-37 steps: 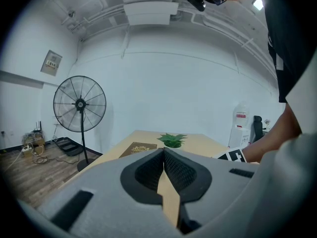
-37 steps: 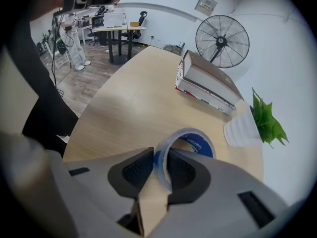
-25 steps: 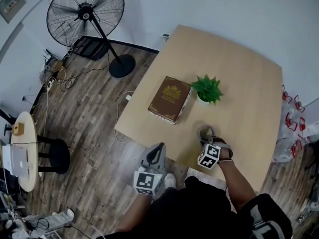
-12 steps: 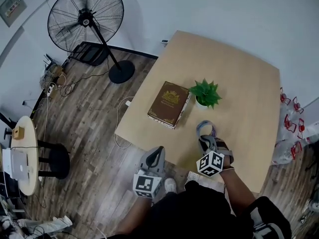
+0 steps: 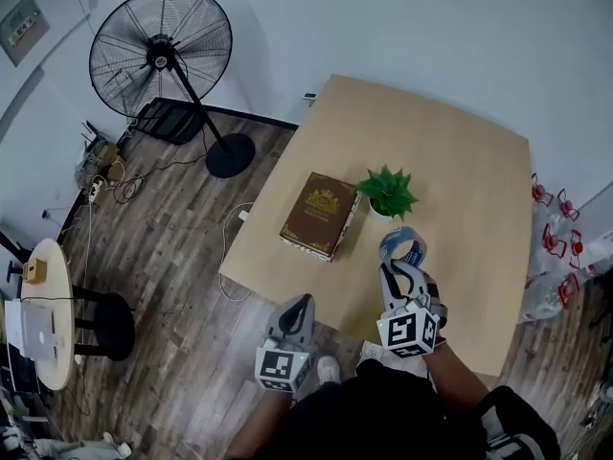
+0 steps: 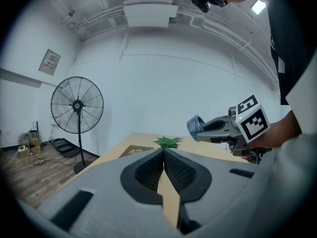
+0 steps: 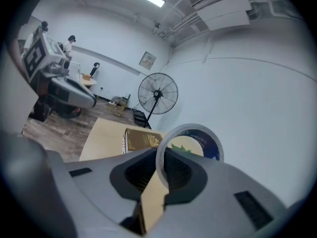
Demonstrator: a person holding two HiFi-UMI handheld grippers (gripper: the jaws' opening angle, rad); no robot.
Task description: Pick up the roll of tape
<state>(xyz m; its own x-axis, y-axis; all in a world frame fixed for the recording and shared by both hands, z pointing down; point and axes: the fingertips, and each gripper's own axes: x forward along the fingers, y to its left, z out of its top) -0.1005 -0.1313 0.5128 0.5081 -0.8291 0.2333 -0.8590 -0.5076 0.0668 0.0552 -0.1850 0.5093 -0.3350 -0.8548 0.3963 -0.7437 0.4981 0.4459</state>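
Left gripper (image 5: 298, 302): jaws together, nothing between, off the table (image 5: 460, 151) edge. Book (image 5: 319, 214) at plant's (image 5: 388, 192) 8 o'clock. Right gripper (image 5: 394, 272): jaws pinched on tape (image 5: 402, 244) rim, roll held above table, at plant's 5 o'clock.

Here it is: the round roll of tape (image 7: 214, 145) (image 5: 401, 244), whitish outside with a blue inner core, pinched by its wall between the jaws of my right gripper (image 7: 161, 155) (image 5: 399, 264). It stands on edge, ring poking beyond the tips, in mid-air.
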